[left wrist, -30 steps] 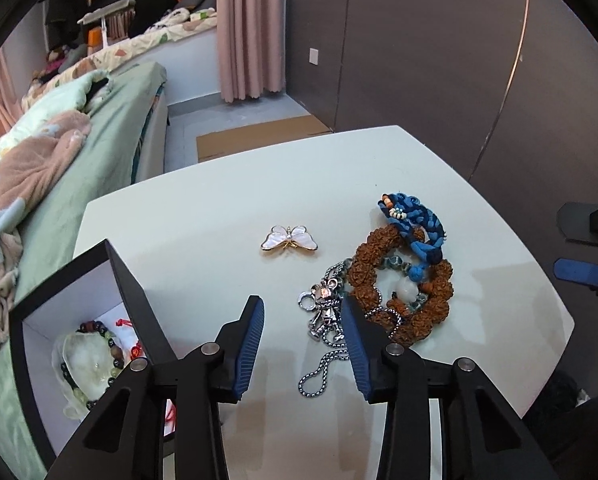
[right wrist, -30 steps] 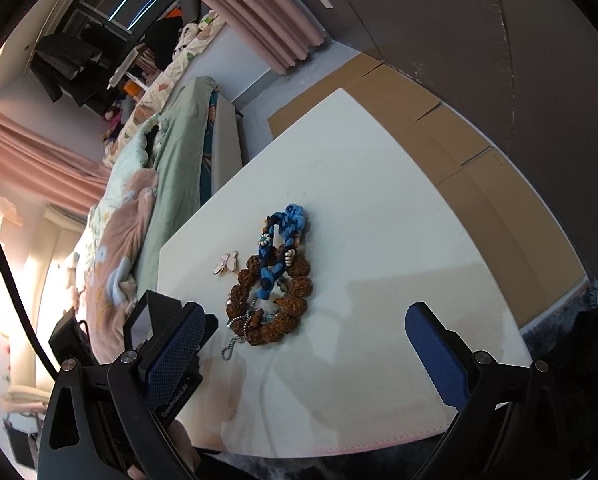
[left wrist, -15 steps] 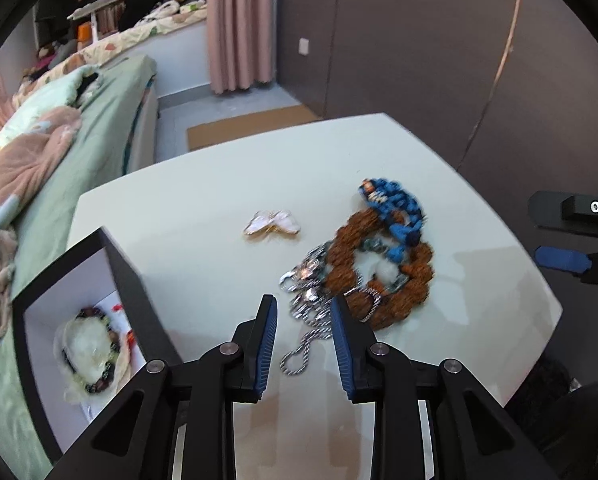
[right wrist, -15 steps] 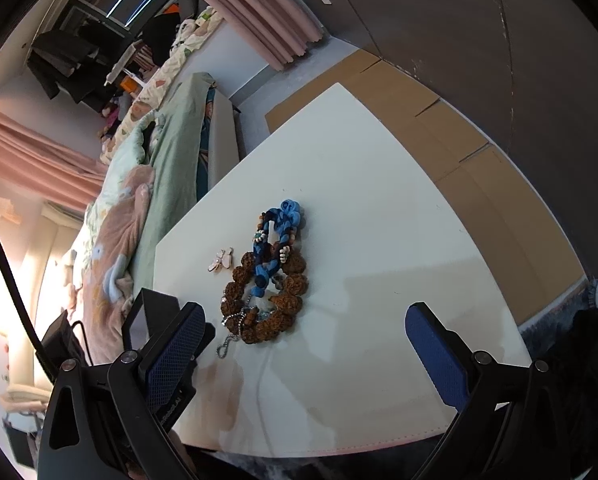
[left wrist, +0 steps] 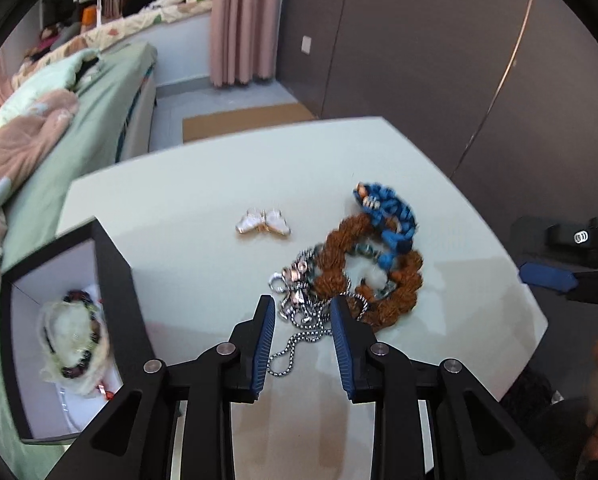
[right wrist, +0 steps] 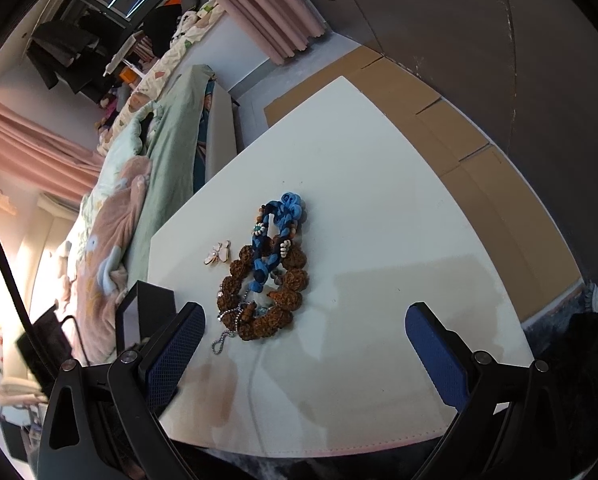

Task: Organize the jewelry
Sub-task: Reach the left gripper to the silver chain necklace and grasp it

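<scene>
A pile of jewelry lies on the white table point(left wrist: 203, 208): a brown bead bracelet point(left wrist: 339, 264), a blue braided bracelet point(left wrist: 391, 216), a silver ball chain with charms point(left wrist: 299, 320) and a white butterfly brooch point(left wrist: 263, 222). My left gripper point(left wrist: 303, 312) is partly open, its jaws on either side of the silver chain, not closed on it. An open black box point(left wrist: 115, 276) at the left holds a bead bracelet point(left wrist: 75, 332). My right gripper point(right wrist: 305, 332) is wide open and empty, above the table's near edge; the pile point(right wrist: 267, 276) lies ahead of it.
A bed with green and pink bedding point(left wrist: 39, 128) runs along the table's left side. Cardboard sheets point(right wrist: 439, 120) cover the floor beyond the table. Dark wardrobe doors point(left wrist: 419, 60) stand behind. The right gripper shows at the right edge of the left wrist view point(left wrist: 559, 276).
My left gripper has narrowed its jaws and moved forward over the silver chain. The right gripper has barely moved and stays wide open.
</scene>
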A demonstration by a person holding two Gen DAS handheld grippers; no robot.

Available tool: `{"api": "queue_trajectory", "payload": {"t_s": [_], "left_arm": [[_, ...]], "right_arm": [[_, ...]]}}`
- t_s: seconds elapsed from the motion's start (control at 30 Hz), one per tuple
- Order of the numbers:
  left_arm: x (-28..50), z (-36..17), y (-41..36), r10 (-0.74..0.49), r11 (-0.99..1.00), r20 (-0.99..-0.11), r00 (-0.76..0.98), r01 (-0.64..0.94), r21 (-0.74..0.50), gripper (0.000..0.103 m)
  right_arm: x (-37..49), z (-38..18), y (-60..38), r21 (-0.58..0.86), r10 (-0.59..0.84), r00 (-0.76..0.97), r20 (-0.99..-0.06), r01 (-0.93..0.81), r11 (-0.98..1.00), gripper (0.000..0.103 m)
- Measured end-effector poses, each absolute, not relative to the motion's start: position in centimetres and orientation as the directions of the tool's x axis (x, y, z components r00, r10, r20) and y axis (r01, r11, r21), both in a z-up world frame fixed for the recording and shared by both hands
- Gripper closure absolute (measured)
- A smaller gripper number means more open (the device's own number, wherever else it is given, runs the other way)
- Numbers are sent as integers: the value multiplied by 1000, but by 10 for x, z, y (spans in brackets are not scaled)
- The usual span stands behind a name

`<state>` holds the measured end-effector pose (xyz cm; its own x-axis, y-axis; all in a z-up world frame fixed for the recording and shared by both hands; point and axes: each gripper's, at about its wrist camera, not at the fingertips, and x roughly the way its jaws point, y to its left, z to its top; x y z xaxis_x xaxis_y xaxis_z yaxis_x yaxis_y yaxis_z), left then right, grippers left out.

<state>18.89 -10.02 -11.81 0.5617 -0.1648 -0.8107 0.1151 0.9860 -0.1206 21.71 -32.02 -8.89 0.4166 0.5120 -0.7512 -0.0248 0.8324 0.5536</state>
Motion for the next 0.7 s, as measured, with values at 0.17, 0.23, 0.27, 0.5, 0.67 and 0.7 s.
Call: {"api": "queue_trajectory", "payload": {"t_s": [0.17,0.23,0.27,0.5,0.67,0.7], "left_arm": [[195,-126,-97,-138,990,-820,555,89,-107,73],[197,-128,-99,-131,991,-820,557,93,-95,73],[198,-129,-100,-127,992,-821,557,93,-90,73],[208,-138,-104,-122,992,-828,547,100,-80,73],[205,-140,-107,-118,992,-824,554,111,-67,77],[204,-140,-106,-129,990,-823,554,115,-78,87]], "right_arm": [[217,-88,-320,555,513,419,-749,-25,831,1],[217,-88,-321,558,515,421,-747,-24,830,1],[217,-88,-320,559,516,421,-746,-25,829,1],[217,-91,-319,557,515,415,-750,-23,830,1],[217,-94,-317,553,511,411,-755,-19,833,1],[217,-94,-316,550,509,410,-757,-20,835,1]]}}
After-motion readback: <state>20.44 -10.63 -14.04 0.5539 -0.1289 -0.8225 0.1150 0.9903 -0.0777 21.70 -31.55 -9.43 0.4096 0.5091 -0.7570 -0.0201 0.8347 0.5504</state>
